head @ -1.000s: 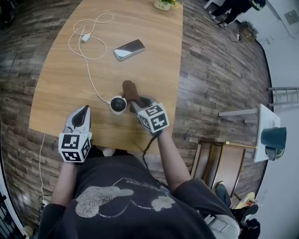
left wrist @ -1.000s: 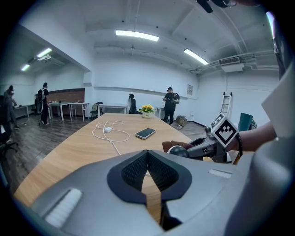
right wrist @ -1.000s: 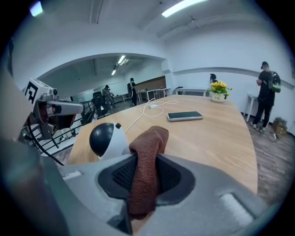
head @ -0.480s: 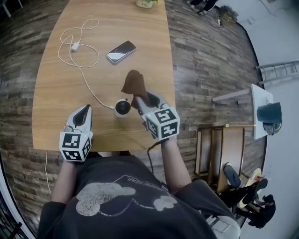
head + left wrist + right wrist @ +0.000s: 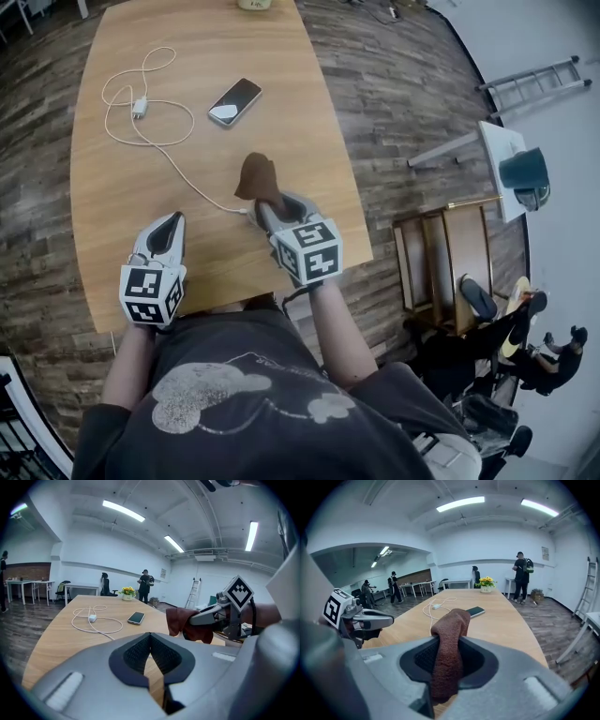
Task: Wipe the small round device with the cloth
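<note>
wooden table (image 5: 112, 202) is carrying white cable (image 5: 178, 183) and phone (image 5: 234, 100). right gripper (image 5: 265, 211) is clamping brown cloth (image 5: 255, 176); left gripper (image 5: 169, 223), at its 9 o'clock, is resting with jaws pressed together, empty. small round device is not showing, probably lying beneath the cloth; wiping judged unfinished.

left tongs (image 5: 171, 219) seemingly closed, empty | right tongs (image 5: 263, 205) clamping cloth (image 5: 255, 176)
</note>
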`<act>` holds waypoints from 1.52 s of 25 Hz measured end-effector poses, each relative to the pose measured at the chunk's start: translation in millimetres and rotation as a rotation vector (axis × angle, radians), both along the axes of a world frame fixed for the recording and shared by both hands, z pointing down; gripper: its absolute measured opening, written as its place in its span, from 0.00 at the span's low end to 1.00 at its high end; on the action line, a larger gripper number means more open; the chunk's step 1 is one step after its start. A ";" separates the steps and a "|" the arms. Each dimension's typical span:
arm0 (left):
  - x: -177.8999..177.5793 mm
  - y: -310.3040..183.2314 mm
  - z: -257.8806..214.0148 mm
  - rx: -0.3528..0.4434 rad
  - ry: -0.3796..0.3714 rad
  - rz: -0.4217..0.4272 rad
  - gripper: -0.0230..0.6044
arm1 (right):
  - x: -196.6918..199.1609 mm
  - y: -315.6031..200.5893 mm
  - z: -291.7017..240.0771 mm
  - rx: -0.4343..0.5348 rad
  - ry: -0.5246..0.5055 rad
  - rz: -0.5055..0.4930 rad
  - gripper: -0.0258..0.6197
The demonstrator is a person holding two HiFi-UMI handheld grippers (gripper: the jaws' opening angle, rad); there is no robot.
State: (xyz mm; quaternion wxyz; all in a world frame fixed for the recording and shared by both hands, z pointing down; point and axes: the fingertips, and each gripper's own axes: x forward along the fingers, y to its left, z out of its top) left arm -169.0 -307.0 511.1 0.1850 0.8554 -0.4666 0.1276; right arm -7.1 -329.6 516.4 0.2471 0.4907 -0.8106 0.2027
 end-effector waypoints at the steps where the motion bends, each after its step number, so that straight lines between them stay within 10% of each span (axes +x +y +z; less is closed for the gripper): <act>1: -2.8 0.9 0.7 -0.002 0.002 0.020 0.07 | -2.7 3.0 4.1 -0.013 0.007 0.027 0.17; 24: -68.9 32.7 18.6 -0.037 -0.007 0.115 0.07 | -34.8 55.3 104.1 -0.236 0.063 0.301 0.17; 38: -44.3 39.5 14.2 0.006 -0.007 0.184 0.07 | -58.9 66.1 52.6 -0.062 -0.029 0.219 0.17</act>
